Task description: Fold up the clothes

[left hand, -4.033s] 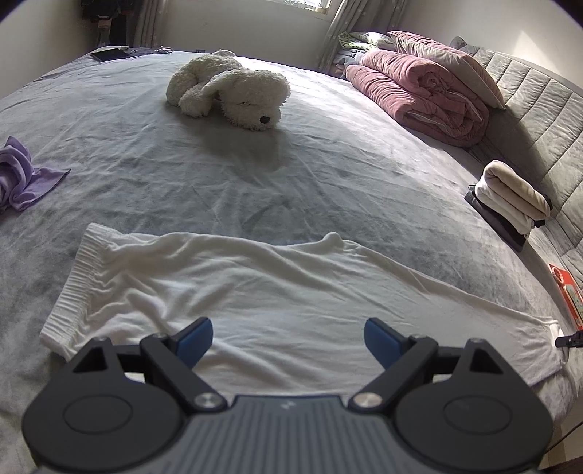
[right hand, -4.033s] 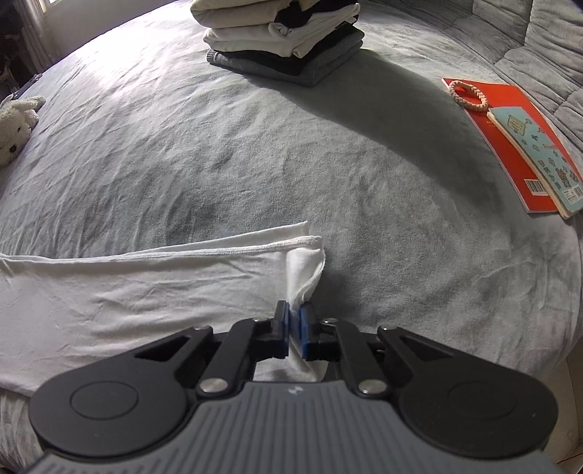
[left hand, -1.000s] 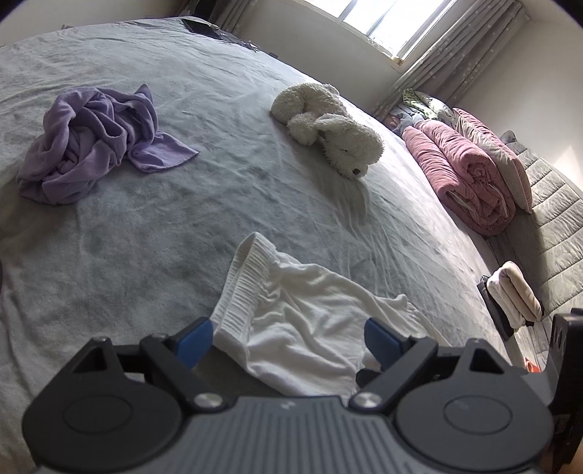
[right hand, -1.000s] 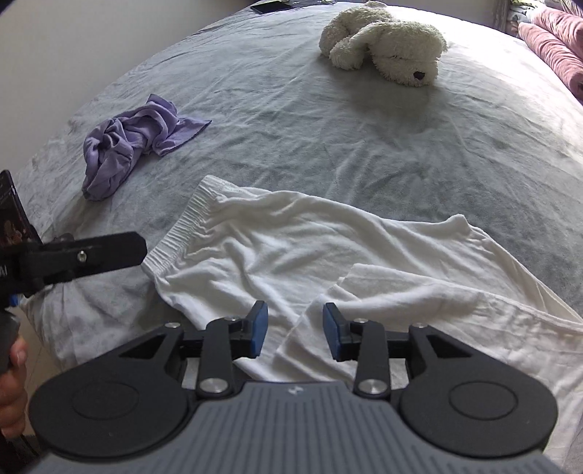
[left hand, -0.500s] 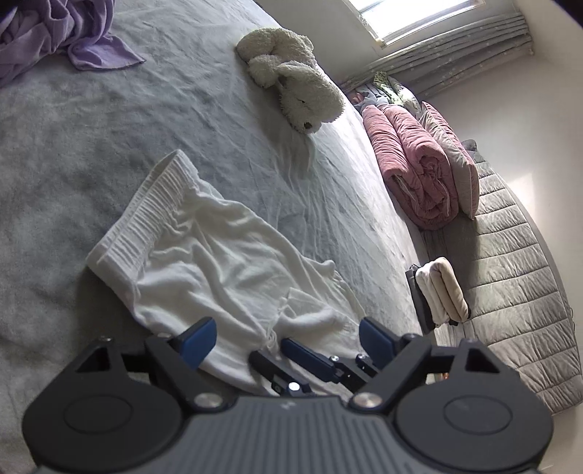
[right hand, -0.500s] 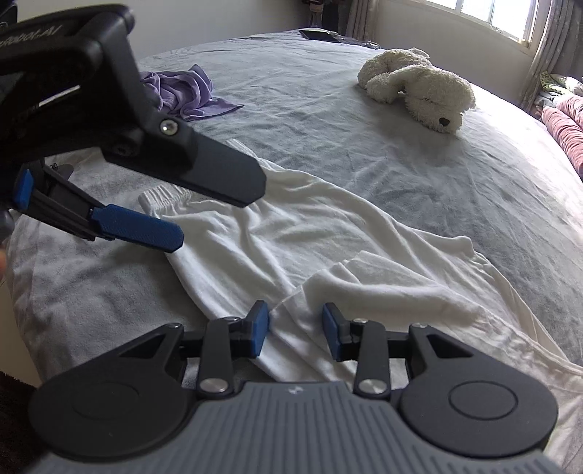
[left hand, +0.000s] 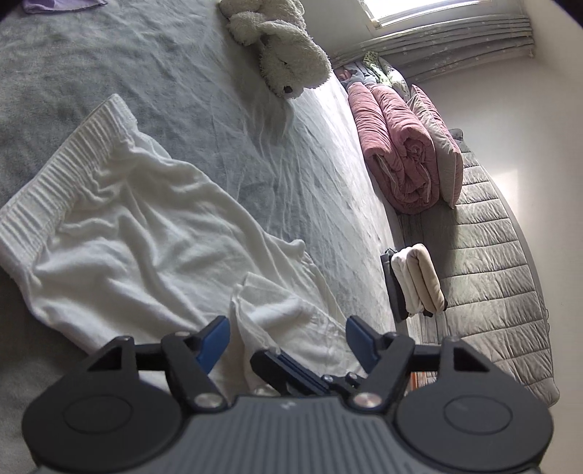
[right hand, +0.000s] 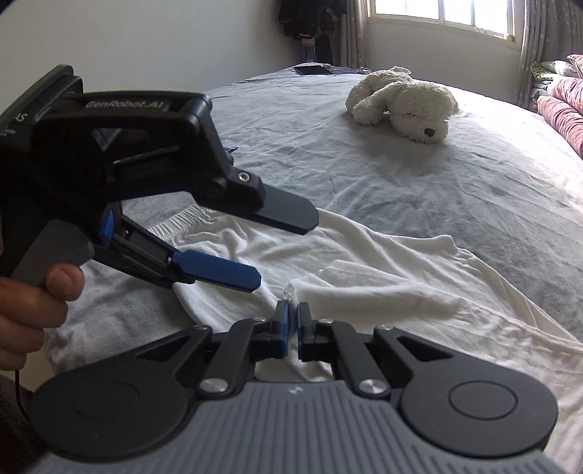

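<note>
White trousers [left hand: 120, 233] lie crumpled on the grey bed [left hand: 73, 73], ribbed waistband [left hand: 65, 160] to the left. One leg is folded back over the rest [right hand: 382, 291]. My right gripper [right hand: 292, 330] sits low at the near edge of that folded leg, shut on a pinch of the white cloth. It also shows between the left fingers, where the right gripper [left hand: 288, 366] reads as two dark fingers pressed together. My left gripper [left hand: 288, 339] hovers open just above the trousers with nothing between its blue pads. In the right wrist view the left gripper [right hand: 284, 249] fills the left side, held by a hand [right hand: 32, 302].
A white plush dog [right hand: 404, 105] lies further up the bed. A rolled pink quilt [left hand: 397, 146] and a stack of folded clothes [left hand: 415, 284] sit by the grey padded headboard [left hand: 492, 255]. A purple garment [left hand: 62, 3] lies far left. The bed's near edge is right below me.
My right gripper has gone from open to shut on the edge of the folded trouser leg. The left gripper has dropped closer over the trousers, still open.
</note>
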### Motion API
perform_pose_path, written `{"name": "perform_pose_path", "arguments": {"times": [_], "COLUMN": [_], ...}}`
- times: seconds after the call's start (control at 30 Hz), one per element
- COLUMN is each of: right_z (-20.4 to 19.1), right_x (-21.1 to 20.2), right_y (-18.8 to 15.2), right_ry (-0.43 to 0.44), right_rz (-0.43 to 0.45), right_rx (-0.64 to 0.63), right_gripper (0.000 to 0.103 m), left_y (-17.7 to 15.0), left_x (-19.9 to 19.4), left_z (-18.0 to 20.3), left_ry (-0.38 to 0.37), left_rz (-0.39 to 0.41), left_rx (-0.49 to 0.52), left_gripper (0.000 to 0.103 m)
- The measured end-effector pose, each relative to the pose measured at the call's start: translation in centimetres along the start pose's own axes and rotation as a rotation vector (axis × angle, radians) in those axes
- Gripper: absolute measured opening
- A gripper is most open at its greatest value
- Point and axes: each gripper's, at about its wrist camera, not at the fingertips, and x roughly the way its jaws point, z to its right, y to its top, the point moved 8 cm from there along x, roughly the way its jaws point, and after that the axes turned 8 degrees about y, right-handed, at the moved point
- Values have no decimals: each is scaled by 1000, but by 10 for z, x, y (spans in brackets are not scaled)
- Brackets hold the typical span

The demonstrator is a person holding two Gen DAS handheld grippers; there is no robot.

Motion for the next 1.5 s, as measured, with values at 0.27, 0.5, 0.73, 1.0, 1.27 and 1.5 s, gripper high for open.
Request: {"name": "perform_pose_path", "arguments": {"times": [0.27,0.5,0.73,1.0,1.27,1.5], "right_z": [8,9,9,-4,-25,-51], "right_x": [-14,-12,-8,-14,-1,26], "right_y": [1,-4,1,17,40,47], "right_ry": [56,130,159,175,187,213], "right_rz": [43,41,68,98,93,77], "right_rx": [59,130,162,172,147,132], "right_gripper": [4,4,4,5,5,5], "left_y": [-6,7,15,26,45,60], "left_x": [31,38,31,7,-17,-38], "left_z": [8,0,4,15,0,-29], "left_ry": [46,92,143,120,134,153], "left_rz": [-41,59,143,183,223,251], "left_rx": [-13,-64,8,104,132,113], "left_gripper": [59,12,1,1,1,1]}}
